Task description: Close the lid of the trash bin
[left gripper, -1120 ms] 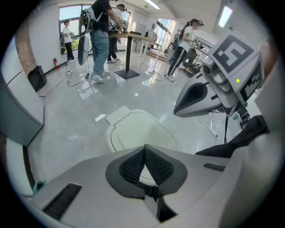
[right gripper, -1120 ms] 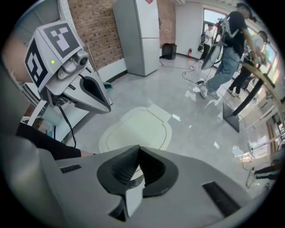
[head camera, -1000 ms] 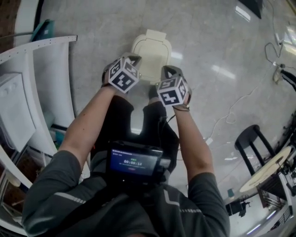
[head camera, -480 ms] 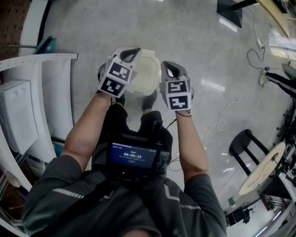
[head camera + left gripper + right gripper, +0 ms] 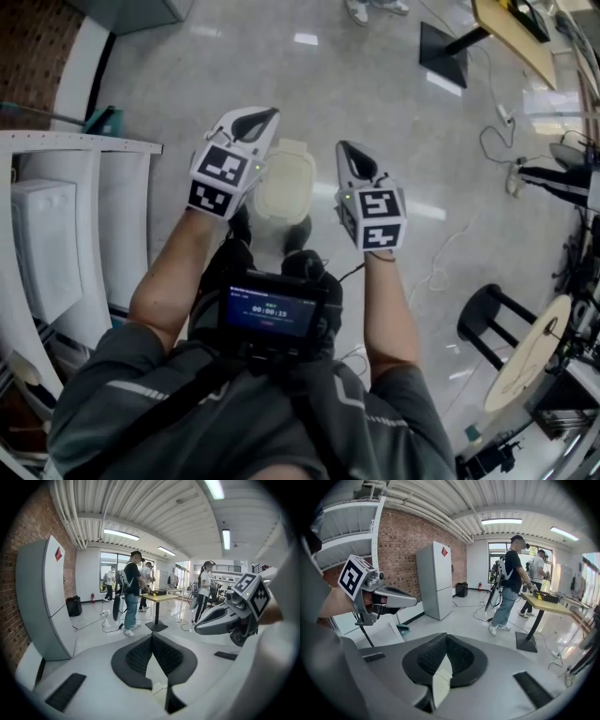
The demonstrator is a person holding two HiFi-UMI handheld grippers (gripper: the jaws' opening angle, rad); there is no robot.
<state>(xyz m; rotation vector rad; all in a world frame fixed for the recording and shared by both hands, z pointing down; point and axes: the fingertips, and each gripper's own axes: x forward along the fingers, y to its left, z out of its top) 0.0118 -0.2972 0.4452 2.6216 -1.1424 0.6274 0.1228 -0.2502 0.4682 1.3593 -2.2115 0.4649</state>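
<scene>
Polished grey floor (image 5: 394, 112), glossy with ceiling-light reflections: an open workshop hall. The cream trash bin (image 5: 281, 208) stood on it just ahead of the operator's feet, and we took it as our reference. Its lid (image 5: 285, 173) looked flat and seated, so we judged the closing itself done. The left gripper (image 5: 259, 114) hung above the bin's left edge and the right gripper (image 5: 348, 152) above and just right of the bin. Neither touched it. In both gripper views the ribbed pads met along one line with nothing between them — jaws together, empty.

Step in hand, by our reading: clearing off and checking. To do it well we would keep both grippers apart from the lid and look along its rim for a gap. If one side sat proud, we would press there with the closed tips, straight down — a sideways push might slide the bin on this floor.

Room: white shelving (image 5: 56, 234) left of the bin, with a brick wall (image 5: 33, 47) beyond it. Cables (image 5: 459, 234) and a black stool (image 5: 492, 314) lay to the bin's right. Several people (image 5: 508, 583) stood by a pedestal table (image 5: 548, 599) well beyond the bin, and a grey fridge (image 5: 436, 578) stood against the brick.
</scene>
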